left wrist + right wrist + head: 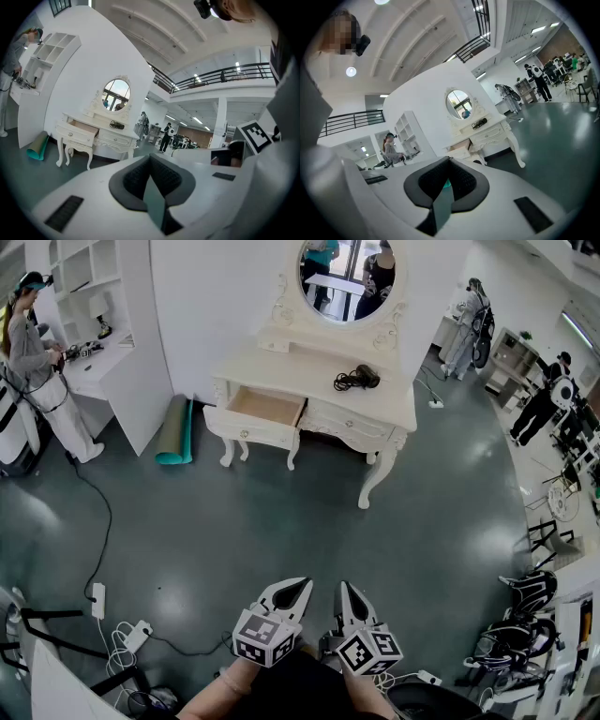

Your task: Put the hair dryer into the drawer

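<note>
Hair dryer (359,379), one only, lies with its cord bunched on the white dressing table (309,367), right of the single open drawer (267,407). We see the floor's power strip (98,601) only in the head view, the balcony railing (225,75) only from the grippers. Well apart from the table, our two grippers, left (302,585) and right (344,589), have their jaws pressed together on nothing.

Head view looks steeply down; both gripper views look nearly level; all share the distant white carved dressing table (291,371).
</note>
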`<state>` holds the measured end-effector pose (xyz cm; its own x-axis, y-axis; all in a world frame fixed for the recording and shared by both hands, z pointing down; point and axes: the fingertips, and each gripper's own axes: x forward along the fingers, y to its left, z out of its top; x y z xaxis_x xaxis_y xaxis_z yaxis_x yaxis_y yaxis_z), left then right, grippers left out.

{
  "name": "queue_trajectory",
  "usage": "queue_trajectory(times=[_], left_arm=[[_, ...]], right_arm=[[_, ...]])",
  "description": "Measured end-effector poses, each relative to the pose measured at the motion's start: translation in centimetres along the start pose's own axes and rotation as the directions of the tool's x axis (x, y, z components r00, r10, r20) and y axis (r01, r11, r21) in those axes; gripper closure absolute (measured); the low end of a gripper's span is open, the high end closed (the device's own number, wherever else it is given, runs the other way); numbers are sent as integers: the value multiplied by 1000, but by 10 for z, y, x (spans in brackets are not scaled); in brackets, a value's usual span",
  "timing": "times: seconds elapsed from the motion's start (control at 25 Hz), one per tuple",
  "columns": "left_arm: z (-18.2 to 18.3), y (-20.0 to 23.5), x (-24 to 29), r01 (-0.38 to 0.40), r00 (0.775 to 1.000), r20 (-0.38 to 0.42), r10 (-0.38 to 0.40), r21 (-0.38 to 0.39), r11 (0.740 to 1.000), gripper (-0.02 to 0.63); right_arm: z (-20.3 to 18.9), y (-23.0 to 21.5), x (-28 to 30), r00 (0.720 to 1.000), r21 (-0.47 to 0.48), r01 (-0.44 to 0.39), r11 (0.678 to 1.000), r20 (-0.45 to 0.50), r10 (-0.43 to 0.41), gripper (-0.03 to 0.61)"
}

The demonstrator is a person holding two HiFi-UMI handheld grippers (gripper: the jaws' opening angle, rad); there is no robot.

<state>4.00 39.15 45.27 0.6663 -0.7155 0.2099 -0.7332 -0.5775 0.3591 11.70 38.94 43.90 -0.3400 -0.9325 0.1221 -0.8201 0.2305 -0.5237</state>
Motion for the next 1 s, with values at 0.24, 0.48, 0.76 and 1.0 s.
queue_trajectory(times=[0.24, 0.48, 0.76, 1.0], left_arm=[[-1, 0, -15, 0, 1000, 11, 0, 14, 1000, 600], [2, 9, -28, 12, 999, 29, -13, 26, 1000, 600], [-11, 15, -25, 27, 1000, -5, -27, 2, 1000, 600], [-6, 23, 8, 33, 999, -14, -33, 2, 999, 600]], right_arm=[[-1, 10, 0, 1000, -25, -5, 1000, 23, 5, 554], [-6, 18, 6, 998, 1, 20, 1000, 58, -20, 552], [-7, 16, 3, 994, -23, 46, 999, 102, -43, 552], [3, -2, 27, 993, -25, 34, 999, 111, -31, 552]])
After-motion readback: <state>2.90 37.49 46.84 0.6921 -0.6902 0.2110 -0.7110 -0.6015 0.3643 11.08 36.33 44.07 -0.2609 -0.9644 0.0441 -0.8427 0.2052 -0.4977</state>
